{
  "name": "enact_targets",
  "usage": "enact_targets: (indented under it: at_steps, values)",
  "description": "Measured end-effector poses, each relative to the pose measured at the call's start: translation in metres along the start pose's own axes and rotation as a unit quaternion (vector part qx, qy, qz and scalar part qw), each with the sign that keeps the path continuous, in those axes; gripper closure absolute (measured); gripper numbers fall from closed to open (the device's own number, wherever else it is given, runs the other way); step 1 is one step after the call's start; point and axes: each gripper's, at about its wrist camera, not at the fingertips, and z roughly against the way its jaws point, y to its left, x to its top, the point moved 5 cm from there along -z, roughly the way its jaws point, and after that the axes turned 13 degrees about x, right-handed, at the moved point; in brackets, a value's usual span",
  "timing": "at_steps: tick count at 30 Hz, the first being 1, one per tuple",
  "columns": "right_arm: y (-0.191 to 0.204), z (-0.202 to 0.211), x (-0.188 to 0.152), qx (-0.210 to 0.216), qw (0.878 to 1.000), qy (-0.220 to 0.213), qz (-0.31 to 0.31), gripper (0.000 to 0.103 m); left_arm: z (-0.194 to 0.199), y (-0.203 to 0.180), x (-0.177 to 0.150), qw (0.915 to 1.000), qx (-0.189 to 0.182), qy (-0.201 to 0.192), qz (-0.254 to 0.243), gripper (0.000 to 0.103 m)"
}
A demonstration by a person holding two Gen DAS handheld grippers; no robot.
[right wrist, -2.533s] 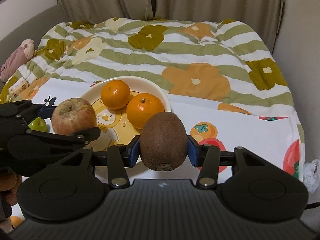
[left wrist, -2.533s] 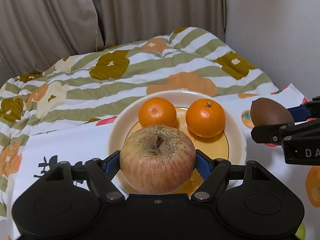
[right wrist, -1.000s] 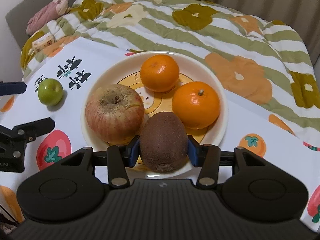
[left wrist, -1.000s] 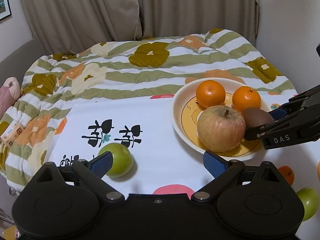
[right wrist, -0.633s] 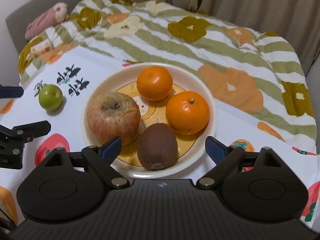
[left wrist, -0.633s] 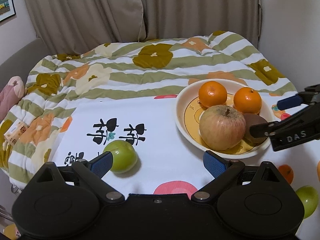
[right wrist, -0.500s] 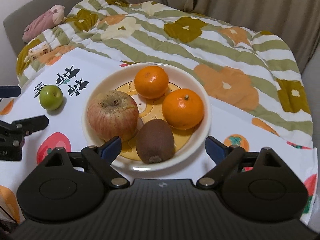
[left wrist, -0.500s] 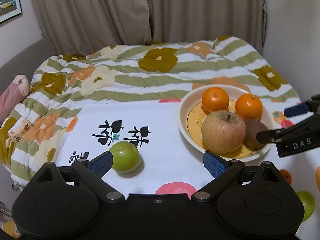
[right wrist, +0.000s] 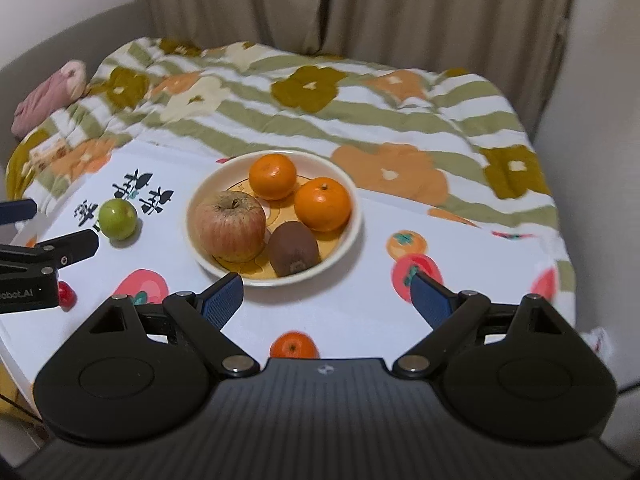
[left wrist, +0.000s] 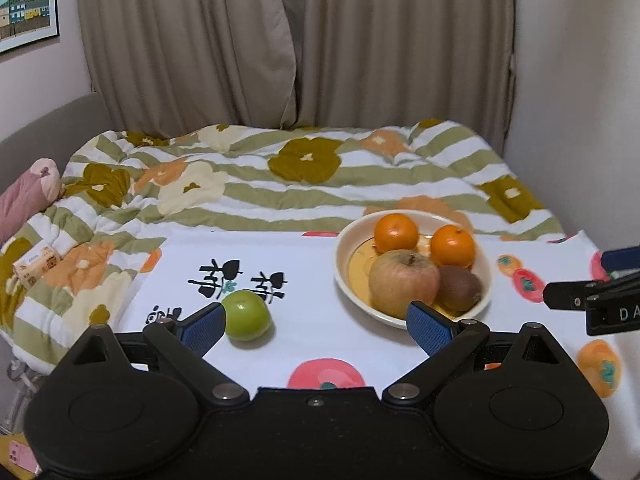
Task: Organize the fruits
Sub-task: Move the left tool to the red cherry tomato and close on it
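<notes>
A cream plate (right wrist: 340, 236) sits on a white cloth (right wrist: 360, 312) printed with fruit, laid over a striped, flowered quilt (right wrist: 360, 112). Four fruits lie in the plate: an apple (right wrist: 227, 226) at its near left, a kiwi (right wrist: 293, 249) at its near right and just beside the apple, and two oranges on the far side, one orange (right wrist: 273, 176) at the back and the other orange (right wrist: 322, 204) to its right, close behind the kiwi. A green fruit (right wrist: 117, 219) lies alone on the cloth, left of the plate and apart from it, next to black printed characters.

The right gripper (right wrist: 322, 296) hangs above the cloth on the near side of the plate, its jaws spread wide and released, with nothing between its blue pads; the plate's near rim lies just beyond them. The left gripper (left wrist: 316, 322) is also spread wide and empty. In its own view its left pad overlaps the green fruit (left wrist: 246, 315) and its right pad overlaps the plate's (left wrist: 344, 280) near rim, but whether either touches cannot be told.

A pink cushion (right wrist: 48, 96) lies at the quilt's far left, and beige curtains (left wrist: 300, 40) hang behind.
</notes>
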Motion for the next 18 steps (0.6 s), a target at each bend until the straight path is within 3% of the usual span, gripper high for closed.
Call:
enact_targets:
  at_steps: [7,18]
  values:
    - [0.018,0.038,-0.024,-0.027,0.999,-0.019,-0.028,0.0,0.031,-0.001,-0.007,0.9988,-0.032,-0.028,-0.023,0.004]
    - [0.025,0.058,-0.08,-0.06,0.994,-0.023,-0.094,0.0,0.041,-0.005,-0.045,0.9939,-0.079,-0.026,-0.073,0.004]
